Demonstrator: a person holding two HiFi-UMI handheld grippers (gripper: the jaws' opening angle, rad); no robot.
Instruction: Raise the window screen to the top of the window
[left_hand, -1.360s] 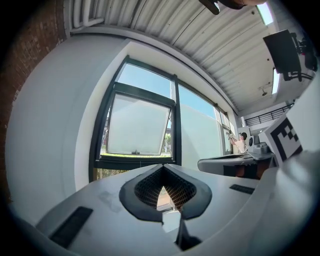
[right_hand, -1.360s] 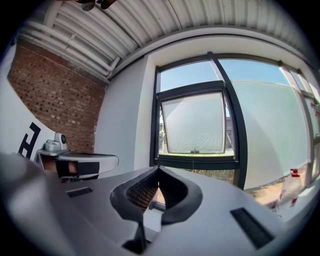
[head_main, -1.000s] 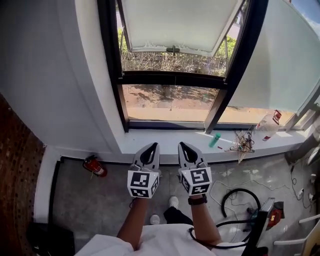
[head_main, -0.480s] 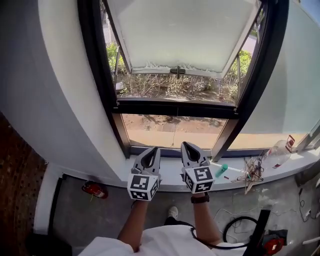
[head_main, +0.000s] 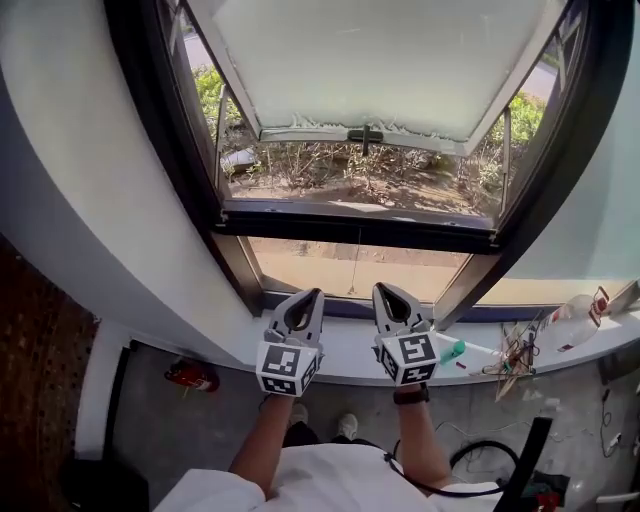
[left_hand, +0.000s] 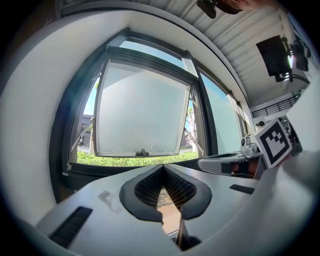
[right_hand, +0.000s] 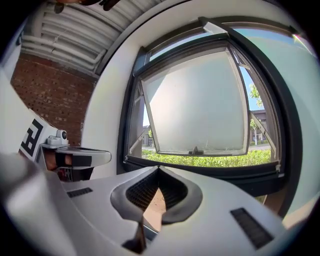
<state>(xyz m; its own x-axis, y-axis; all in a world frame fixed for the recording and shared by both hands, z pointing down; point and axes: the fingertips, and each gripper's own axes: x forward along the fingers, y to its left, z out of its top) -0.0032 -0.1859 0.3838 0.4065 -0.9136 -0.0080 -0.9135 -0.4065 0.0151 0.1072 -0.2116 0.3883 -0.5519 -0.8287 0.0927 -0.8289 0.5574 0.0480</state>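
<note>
1. The left gripper (left_hand: 161, 167) has its grey fingers (left_hand: 100, 210) closed tip to tip, with nothing between them.
2. The right gripper (right_hand: 159, 169) has its fingers (right_hand: 225, 200) closed too, and they are empty.
3. In the head view both grippers sit side by side, slightly apart, over the white window sill (head_main: 345, 350), pointing toward 12 o'clock.
4. The frosted white window screen (head_main: 370, 60) lies well apart from the fingers at 12 o'clock, beyond the dark window crossbar (head_main: 350, 228).
5. Its small dark handle (head_main: 365, 135) sits mid-way along the lower edge.
6. A green cylinder (head_main: 452, 351) lies on the sill at 3 o'clock, just beside the right gripper.
</note>
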